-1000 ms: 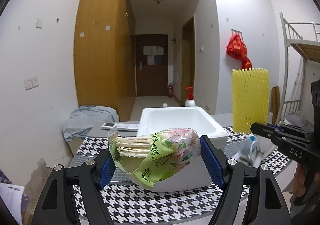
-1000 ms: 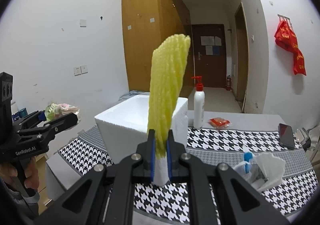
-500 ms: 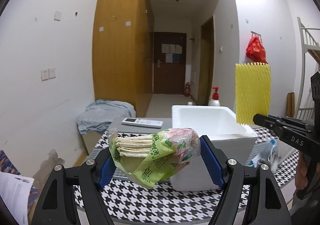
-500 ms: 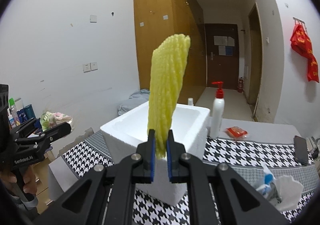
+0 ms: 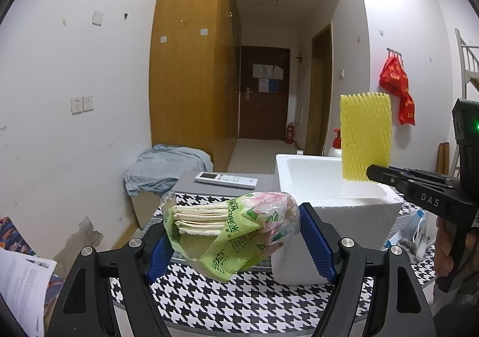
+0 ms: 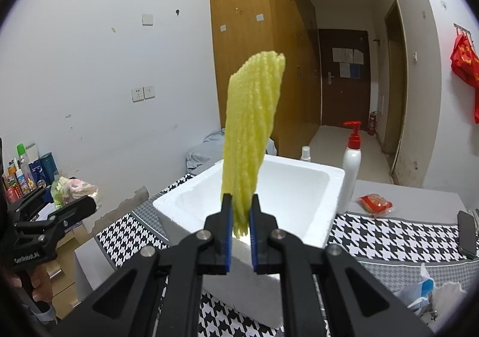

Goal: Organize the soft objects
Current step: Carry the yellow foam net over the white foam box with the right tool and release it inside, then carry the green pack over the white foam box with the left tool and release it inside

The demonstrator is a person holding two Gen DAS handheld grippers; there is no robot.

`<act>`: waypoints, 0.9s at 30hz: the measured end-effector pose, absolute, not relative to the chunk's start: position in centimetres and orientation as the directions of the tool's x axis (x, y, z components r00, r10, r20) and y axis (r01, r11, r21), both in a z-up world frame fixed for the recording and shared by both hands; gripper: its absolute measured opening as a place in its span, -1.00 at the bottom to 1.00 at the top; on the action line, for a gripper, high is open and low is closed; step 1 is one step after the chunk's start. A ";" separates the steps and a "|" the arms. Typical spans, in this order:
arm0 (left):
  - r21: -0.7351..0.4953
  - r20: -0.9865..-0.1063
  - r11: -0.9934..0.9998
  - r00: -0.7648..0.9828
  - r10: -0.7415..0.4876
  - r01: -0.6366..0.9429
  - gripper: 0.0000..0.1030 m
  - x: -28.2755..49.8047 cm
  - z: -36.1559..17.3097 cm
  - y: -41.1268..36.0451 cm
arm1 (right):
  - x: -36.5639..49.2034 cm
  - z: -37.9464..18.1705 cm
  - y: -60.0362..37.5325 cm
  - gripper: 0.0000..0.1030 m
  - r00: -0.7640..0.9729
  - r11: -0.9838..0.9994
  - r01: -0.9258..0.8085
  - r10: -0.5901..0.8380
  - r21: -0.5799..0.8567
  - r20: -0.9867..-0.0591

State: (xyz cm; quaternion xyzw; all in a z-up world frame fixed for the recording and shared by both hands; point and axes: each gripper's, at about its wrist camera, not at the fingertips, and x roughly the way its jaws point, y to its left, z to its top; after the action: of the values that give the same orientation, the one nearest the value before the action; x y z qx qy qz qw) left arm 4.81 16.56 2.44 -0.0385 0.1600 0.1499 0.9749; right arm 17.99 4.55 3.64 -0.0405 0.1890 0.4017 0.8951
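Gripping a green tissue pack, the left gripper had its blue pads spread fairly wide and pressed on both ends, pack's long axis running across from pad to pad. White foam box sat ahead and to the right of the pack, open top facing up, on the houndstooth cloth. Yellow foam net hung over the box's right rim, pinched at its bottom edge by the right gripper.

Right wrist view: right gripper narrow, clamped on the net's lower end, net standing upright, long axis vertical. Box lay directly ahead and below the tips. Left gripper with pack sat well left of the box. Right looked nearer to the box opening, so net probably goes in first; a tip forward and down is needed.
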 end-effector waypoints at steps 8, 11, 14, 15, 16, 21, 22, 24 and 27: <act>-0.039 -0.326 0.951 0.904 0.277 -0.306 0.51 5.1 2.2 17.0 | 19.2 3.4 5.5 -0.75 0.610 0.688 -0.721 0.685 0.080 -0.398; -0.043 -0.326 0.950 0.904 0.278 -0.308 0.51 5.1 2.1 17.2 | 19.7 3.2 6.1 -0.60 0.603 0.688 -0.721 0.680 0.081 -0.417; -0.044 -0.325 0.949 0.903 0.281 -0.311 0.51 5.2 2.2 17.4 | 20.0 3.0 6.5 0.21 0.601 0.693 -0.717 0.670 0.076 -0.435; -0.044 -0.325 0.949 0.903 0.282 -0.312 0.51 5.2 2.1 17.5 | 20.0 3.0 6.5 0.37 0.604 0.695 -0.715 0.669 0.076 -0.432; -0.044 -0.326 0.948 0.902 0.283 -0.314 0.51 5.2 2.2 17.5 | 19.9 3.0 6.4 0.42 0.610 0.698 -0.711 0.669 0.079 -0.425; -0.045 -0.320 0.948 0.904 0.285 -0.315 0.51 5.4 2.3 17.5 | 19.4 3.6 5.7 0.67 0.612 0.693 -0.714 0.685 0.096 -0.394; -0.044 -0.318 0.949 0.904 0.284 -0.313 0.51 5.4 2.3 17.5 | 19.4 3.6 5.6 0.68 0.612 0.692 -0.715 0.688 0.100 -0.390; -0.042 -0.313 0.949 0.906 0.284 -0.311 0.51 5.4 2.4 17.4 | 19.4 3.7 5.5 0.69 0.614 0.693 -0.713 0.688 0.101 -0.388; -0.039 -0.305 0.949 0.908 0.287 -0.313 0.51 5.5 2.7 17.4 | 19.3 3.8 5.3 0.70 0.613 0.692 -0.715 0.689 0.101 -0.387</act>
State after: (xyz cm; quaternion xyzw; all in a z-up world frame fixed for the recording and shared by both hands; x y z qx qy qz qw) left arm 5.47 17.35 2.67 -0.0434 0.1494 0.1537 0.9758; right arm 19.30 5.35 3.81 -0.0316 0.2017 0.3912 0.8974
